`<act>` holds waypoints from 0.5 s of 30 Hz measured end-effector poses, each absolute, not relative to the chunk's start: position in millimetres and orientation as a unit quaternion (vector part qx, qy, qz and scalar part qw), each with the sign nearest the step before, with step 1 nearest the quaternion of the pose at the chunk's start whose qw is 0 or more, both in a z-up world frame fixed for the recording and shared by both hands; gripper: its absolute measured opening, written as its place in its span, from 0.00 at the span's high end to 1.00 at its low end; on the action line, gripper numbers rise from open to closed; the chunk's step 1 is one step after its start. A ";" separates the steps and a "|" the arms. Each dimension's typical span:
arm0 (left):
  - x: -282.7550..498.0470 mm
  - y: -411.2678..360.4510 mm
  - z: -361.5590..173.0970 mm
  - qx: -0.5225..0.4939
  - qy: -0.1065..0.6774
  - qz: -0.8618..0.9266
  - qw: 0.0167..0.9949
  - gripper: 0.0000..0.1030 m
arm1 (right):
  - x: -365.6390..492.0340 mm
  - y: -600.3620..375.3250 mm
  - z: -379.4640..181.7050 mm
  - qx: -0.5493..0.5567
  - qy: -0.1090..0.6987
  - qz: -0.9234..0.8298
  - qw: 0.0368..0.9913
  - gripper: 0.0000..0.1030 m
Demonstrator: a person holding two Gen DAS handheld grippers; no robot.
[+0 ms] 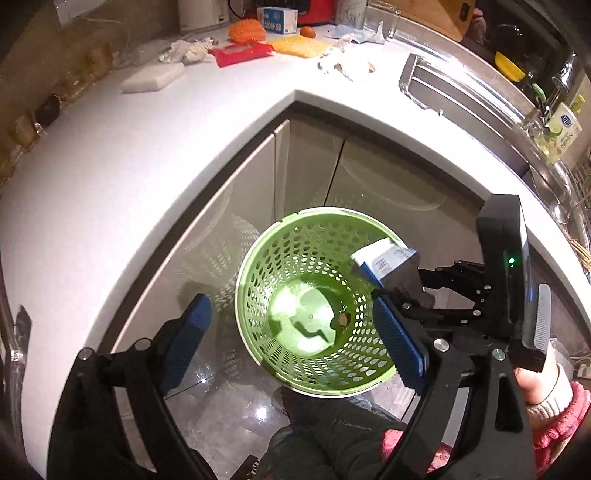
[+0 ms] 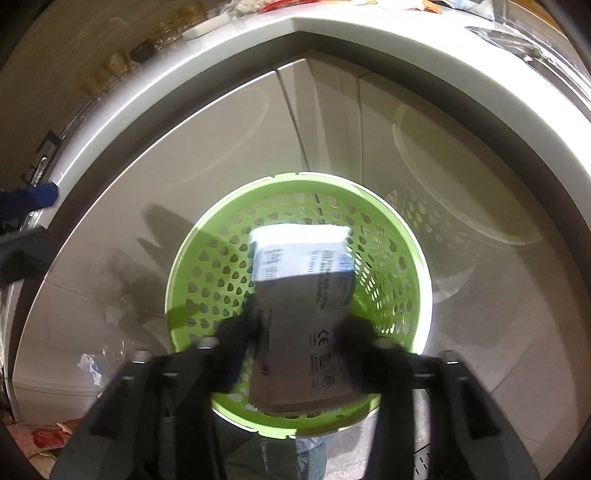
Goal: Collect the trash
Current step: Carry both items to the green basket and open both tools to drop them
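A green perforated basket (image 1: 314, 302) (image 2: 295, 258) stands on the floor in front of the corner cabinet. My left gripper (image 1: 291, 306) hangs above it, open wide, with nothing between its blue pads (image 1: 192, 321). My right gripper (image 2: 295, 325) is over the basket's right side. A white and blue carton (image 2: 303, 295) (image 1: 384, 264) sits between its dark fingers (image 2: 232, 350), blurred and hanging into the basket's mouth. The jaws stand apart from the carton's sides. Only a small round piece lies on the basket's bottom.
The white corner counter (image 1: 110, 166) holds a red wrapper (image 1: 242, 53), a yellow cloth (image 1: 301, 46), crumpled paper (image 1: 343, 64), a white sponge (image 1: 153, 79) and a blue-white box (image 1: 277, 20). A sink (image 1: 480, 99) lies right. Crumpled paper (image 2: 88, 363) lies on the floor.
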State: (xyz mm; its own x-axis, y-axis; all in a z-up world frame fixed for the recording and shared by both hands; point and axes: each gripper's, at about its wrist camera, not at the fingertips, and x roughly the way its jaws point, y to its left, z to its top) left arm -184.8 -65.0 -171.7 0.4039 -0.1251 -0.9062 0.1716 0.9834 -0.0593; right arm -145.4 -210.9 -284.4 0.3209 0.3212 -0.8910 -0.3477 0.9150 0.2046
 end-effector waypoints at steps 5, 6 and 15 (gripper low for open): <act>-188.9 -54.4 -151.1 0.013 0.522 -0.081 0.849 0.14 | -147.3 -211.6 -261.1 -0.002 0.529 0.191 0.827 0.14; -189.5 -50.7 -150.0 0.011 0.520 -0.080 0.850 0.14 | -147.3 -214.0 -254.4 0.003 0.526 0.187 0.829 0.14; -185.8 -52.4 -121.8 -0.008 0.489 -0.081 0.869 0.12 | -149.4 -227.2 -168.3 -0.003 0.471 0.147 0.870 0.07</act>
State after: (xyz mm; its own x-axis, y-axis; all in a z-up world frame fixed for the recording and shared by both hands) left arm -185.8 -52.4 -121.8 0.5097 -0.1477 -0.8476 0.1330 0.9868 -0.0920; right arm -149.4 -227.2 -168.3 0.5132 0.2526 -0.8203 -0.2591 0.9567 0.1325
